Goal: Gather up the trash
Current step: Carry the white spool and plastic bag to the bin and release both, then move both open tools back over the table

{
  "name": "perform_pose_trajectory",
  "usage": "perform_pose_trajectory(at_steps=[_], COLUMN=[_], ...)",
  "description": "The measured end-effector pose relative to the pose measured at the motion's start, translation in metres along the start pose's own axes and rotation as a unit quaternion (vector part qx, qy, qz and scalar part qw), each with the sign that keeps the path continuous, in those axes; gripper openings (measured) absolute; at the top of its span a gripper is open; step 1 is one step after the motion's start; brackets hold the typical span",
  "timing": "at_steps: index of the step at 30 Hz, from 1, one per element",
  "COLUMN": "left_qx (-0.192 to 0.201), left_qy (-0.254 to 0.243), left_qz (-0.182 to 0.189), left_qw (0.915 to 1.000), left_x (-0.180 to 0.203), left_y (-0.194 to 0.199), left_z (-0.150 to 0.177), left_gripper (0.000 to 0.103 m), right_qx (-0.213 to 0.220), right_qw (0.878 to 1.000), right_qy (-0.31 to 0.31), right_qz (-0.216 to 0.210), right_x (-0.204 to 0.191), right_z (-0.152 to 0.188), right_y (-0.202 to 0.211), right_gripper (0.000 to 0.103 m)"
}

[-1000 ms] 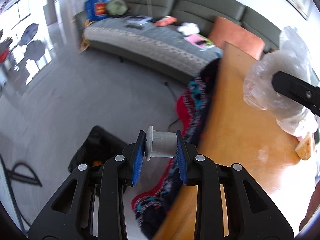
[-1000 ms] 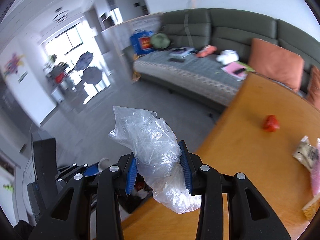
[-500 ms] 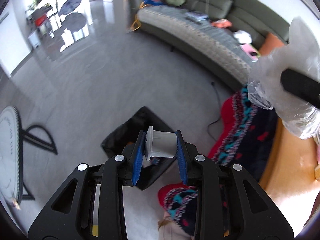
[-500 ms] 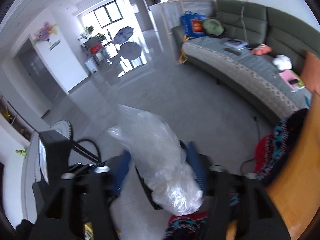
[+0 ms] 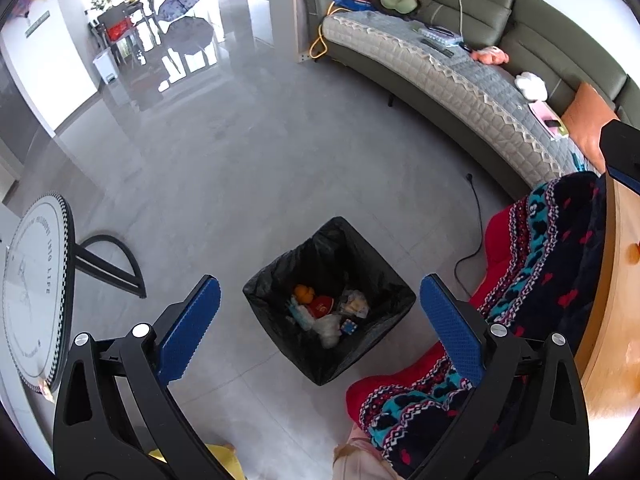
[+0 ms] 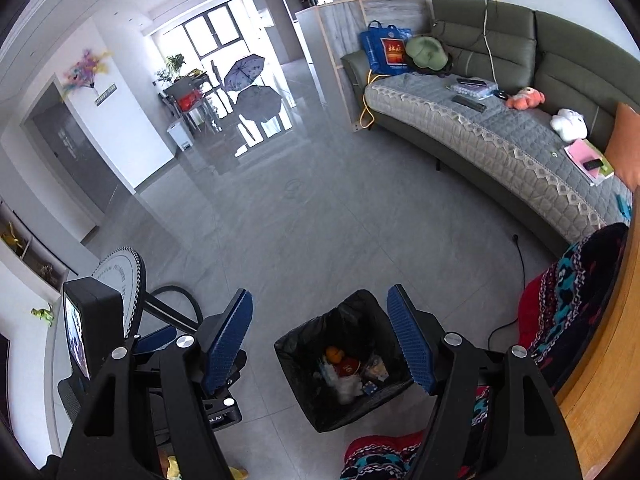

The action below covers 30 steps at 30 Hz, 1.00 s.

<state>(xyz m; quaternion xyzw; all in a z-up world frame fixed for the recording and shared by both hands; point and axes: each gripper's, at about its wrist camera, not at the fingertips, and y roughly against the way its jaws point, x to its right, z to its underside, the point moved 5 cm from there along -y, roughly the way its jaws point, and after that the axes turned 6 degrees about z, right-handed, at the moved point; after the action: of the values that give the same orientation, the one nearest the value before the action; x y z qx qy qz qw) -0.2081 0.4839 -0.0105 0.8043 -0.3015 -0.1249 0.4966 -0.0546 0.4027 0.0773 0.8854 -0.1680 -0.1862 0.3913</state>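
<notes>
A black-lined trash bin [image 5: 280,268] stands on the grey floor just below both grippers. Inside lie an orange fruit [image 5: 302,294], a red wrapper [image 5: 322,304] and a whitish crumpled mass [image 5: 328,330]. My left gripper [image 5: 320,284] hangs over the bin with its jaws opening wide and nothing between them. My right gripper [image 6: 320,292] is open over the same bin [image 6: 312,332], also with nothing between its pads. The left gripper's body [image 6: 96,320] shows at the left of the right wrist view.
A red and blue patterned blanket [image 5: 552,248] hangs off the wooden table [image 5: 624,280] right of the bin. A black cable [image 5: 476,220] trails on the floor. A long green sofa [image 5: 480,80] lines the far side. A round white disc on a stand [image 5: 36,288] is at the left.
Both grippers swung from the table to above the bin. The left let go of the white cup and the right let go of the clear plastic bag; both now stand open.
</notes>
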Motion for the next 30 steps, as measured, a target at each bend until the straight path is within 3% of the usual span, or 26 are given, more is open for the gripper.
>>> perform_pose_trajectory(at_steps=[8, 17, 24, 30], left_qx=[0.001, 0.009, 0.014, 0.011], left_qy=[-0.031, -0.084, -0.153, -0.215], left_qz=[0.018, 0.06, 0.105, 0.141], left_qw=[0.9994, 0.9946, 0.9826, 0.9662], left_x=[0.023, 0.09, 0.169, 0.245], left_y=[0.01, 0.027, 0.044, 0.056], left_z=[0.002, 0.004, 0.015, 0.039], left_gripper=[0.097, 0.097, 0.097, 0.097], right_qx=[0.014, 0.043, 0.075, 0.095], right_qw=[1.0, 0.996, 0.986, 0.972], right_qy=[-0.02, -0.068, -0.12, -0.165], right_qz=[0.012, 0.045, 0.091, 0.139], right_x=[0.021, 0.077, 0.143, 0.204], right_z=[0.004, 0.018, 0.046, 0.081], right_y=[0.023, 0.069, 0.123, 0.17], right_gripper=[0.071, 0.071, 0.071, 0.071])
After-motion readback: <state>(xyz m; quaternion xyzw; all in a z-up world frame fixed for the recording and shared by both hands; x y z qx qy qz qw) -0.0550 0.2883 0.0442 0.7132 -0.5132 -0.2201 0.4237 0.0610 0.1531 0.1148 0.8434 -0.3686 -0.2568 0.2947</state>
